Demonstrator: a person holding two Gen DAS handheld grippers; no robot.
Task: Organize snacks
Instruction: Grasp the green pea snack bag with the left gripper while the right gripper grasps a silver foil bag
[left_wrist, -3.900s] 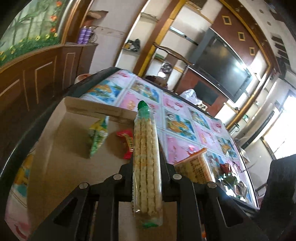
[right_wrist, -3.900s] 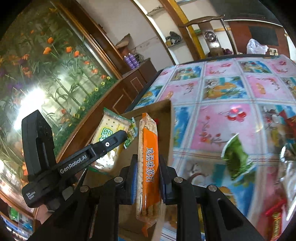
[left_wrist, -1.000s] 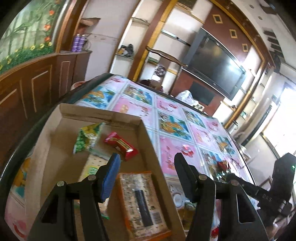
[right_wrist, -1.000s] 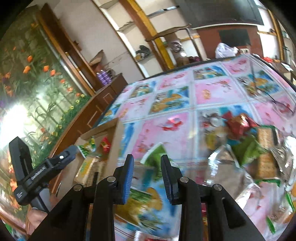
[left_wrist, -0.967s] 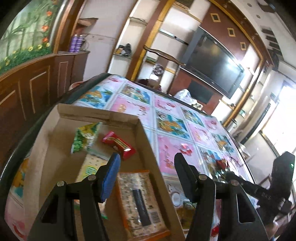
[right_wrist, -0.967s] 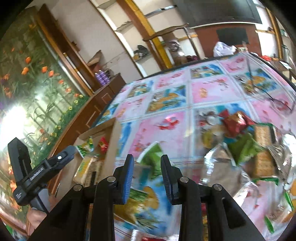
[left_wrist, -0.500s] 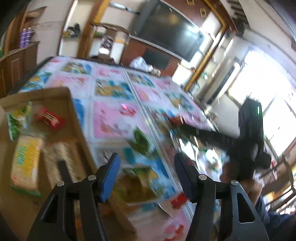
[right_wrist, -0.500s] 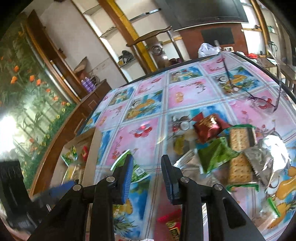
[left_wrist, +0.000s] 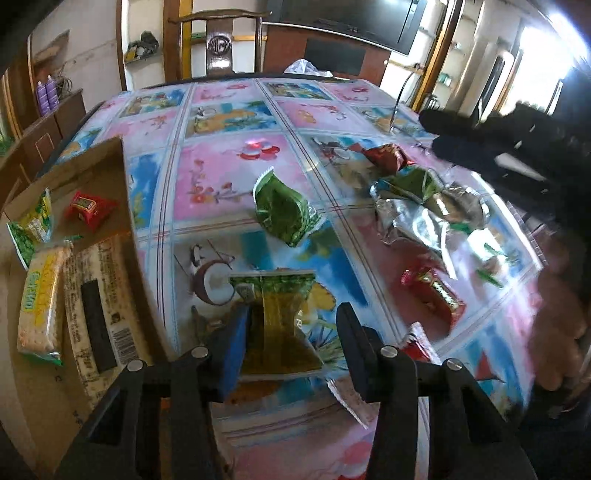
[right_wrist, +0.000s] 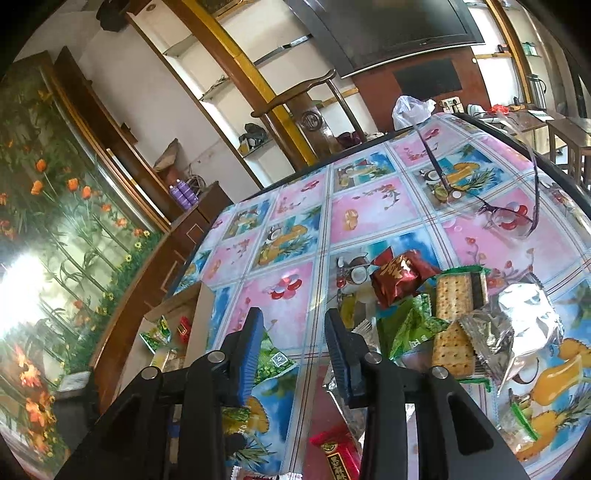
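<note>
Right tool (right_wrist: 295, 347) parted above tablecloth (right_wrist: 369, 214); snack pile (right_wrist: 454, 317) beside.

A bare stretch of surface (left_wrist: 229, 177) is left open between the cardboard box (left_wrist: 127, 206) wall and the snack pile (right_wrist: 454, 314); passage rightward is blocked by that pile; spectacles (right_wrist: 506, 218) are laid beyond it.

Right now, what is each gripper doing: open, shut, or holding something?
Left gripper: open and just been closing around the green-and-yellow snack packet, not yet pinched.
Right gripper: open, just been opening, holding nothing.
</note>
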